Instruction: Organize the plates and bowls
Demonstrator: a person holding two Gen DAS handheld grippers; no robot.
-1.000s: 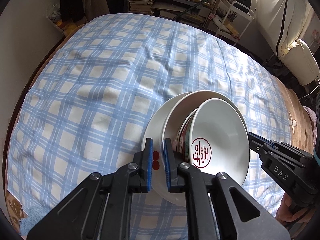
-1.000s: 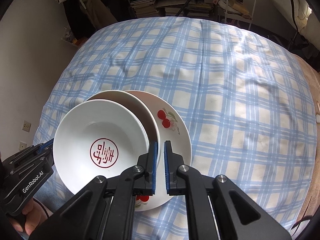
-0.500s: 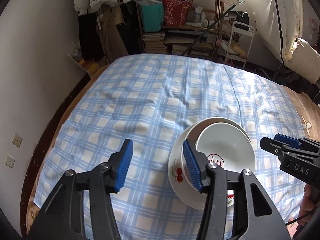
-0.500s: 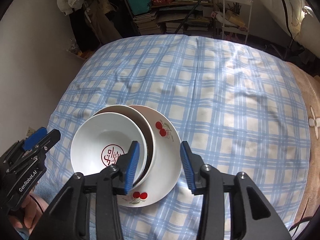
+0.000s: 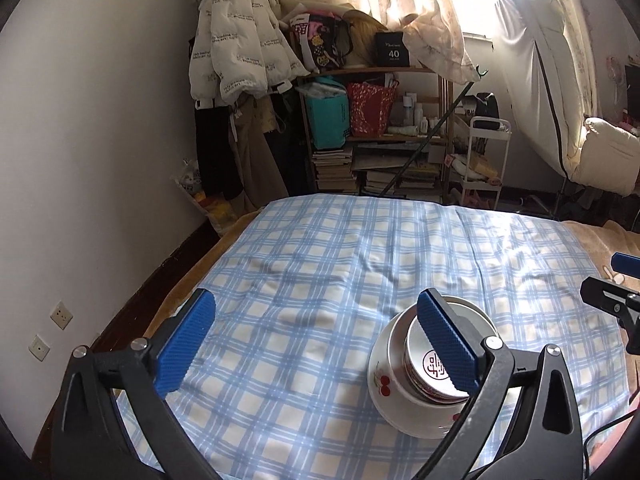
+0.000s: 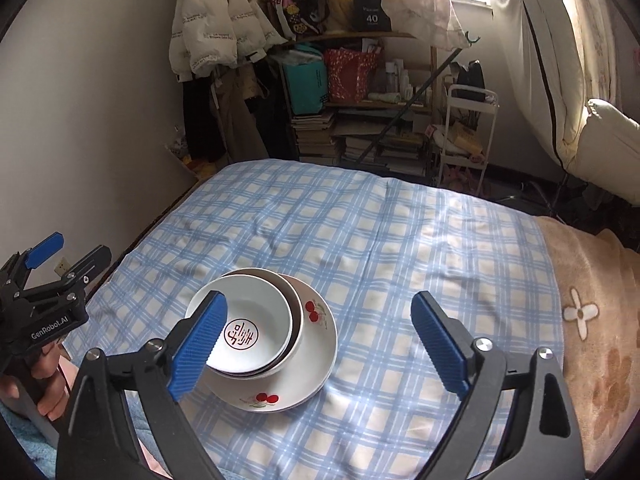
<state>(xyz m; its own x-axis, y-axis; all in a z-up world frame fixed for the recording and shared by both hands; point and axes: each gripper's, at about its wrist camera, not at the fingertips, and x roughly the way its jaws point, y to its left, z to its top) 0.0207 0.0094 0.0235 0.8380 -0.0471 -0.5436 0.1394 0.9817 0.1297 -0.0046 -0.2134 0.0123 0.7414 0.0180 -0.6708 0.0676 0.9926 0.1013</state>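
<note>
On the far left, in the right wrist view, a hand [image 6: 44, 392] grips the left gripper [image 6: 66, 248], whose black body reads "GenRobot.AI"; its jaws have just been opening and now stand wide with nothing between them. Behind it a white puffer coat [image 6: 216, 28] printed with small black lines of text, too small to read, hangs on the wall. Moving right, the dishes sit stacked on the blue checked cloth [image 6: 400, 248], toward its near left part: a plate [image 6: 316, 364] with red cherries at the bottom, a bowl [image 6: 294, 322] nested on it, and a white top bowl [image 6: 256, 300] inside that, carrying a round red seal of Chinese characters on its floor. The stack leans a little off centre toward the plate's left rim. Neither gripper touches it. Beyond the cloth, cluttered shelves [image 6: 360, 104] hold piled books, a teal bag, a red patterned bag and, on top, a black box [image 6: 372, 14] marked "40". A white trolley [image 6: 468, 136] stands beside the shelves. The right gripper [image 6: 328, 340] fills the foreground, its jaws also just opened and spread wide, blue ridged pads [image 6: 440, 348] empty, one pad crossing in front of the top bowl's near left rim only by line of sight. At the right edge lies a tan blanket [image 6: 592, 320] with flower shapes.
</note>
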